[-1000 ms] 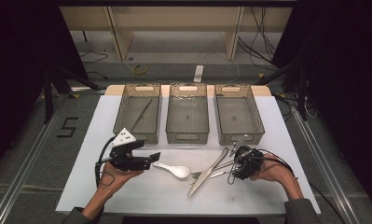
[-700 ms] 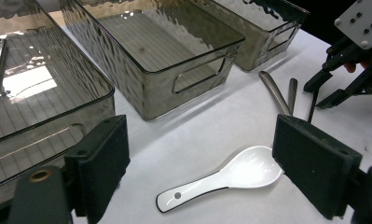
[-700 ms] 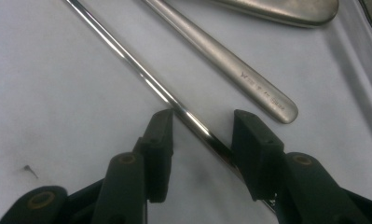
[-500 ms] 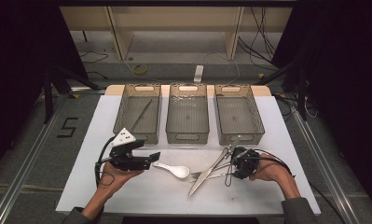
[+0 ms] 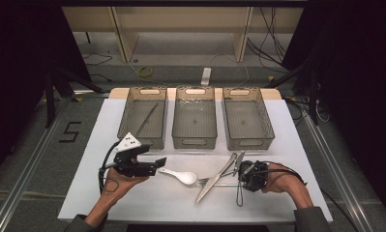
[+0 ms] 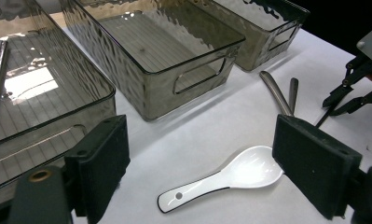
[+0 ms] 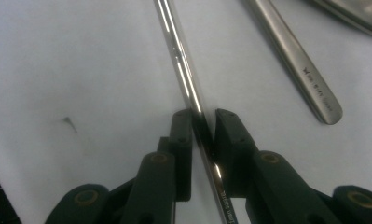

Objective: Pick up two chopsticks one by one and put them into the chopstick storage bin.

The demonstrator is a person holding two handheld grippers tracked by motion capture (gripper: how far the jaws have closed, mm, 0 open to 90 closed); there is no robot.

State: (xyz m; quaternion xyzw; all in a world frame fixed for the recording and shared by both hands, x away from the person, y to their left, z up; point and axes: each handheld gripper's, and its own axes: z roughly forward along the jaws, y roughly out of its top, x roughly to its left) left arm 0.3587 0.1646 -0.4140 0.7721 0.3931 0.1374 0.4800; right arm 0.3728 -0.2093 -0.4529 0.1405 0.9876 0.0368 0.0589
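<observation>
My right gripper (image 7: 203,116) has just been closing, and its pads now press on a thin shiny metal chopstick (image 7: 183,70) lying on the white table. In the high view the right gripper (image 5: 240,178) sits at the right, pointing left at a pile of a knife (image 5: 215,181), a fork (image 5: 203,181) and another handle (image 5: 239,161). My left gripper (image 5: 161,162) hovers open at the left. A white ceramic spoon (image 6: 230,177) lies on the table between and ahead of the left gripper (image 6: 204,154) jaws, untouched.
Three clear grey bins stand in a row at the back: left bin (image 5: 127,116) with one metal chopstick (image 5: 146,118) in it, middle bin (image 5: 195,141), right bin (image 5: 265,121). An engraved metal handle (image 7: 309,79) lies just right of the gripped chopstick.
The right gripper's jaws have closed onto the chopstick, with the hand shifting only slightly. The left gripper and the white spoon have stayed put.
</observation>
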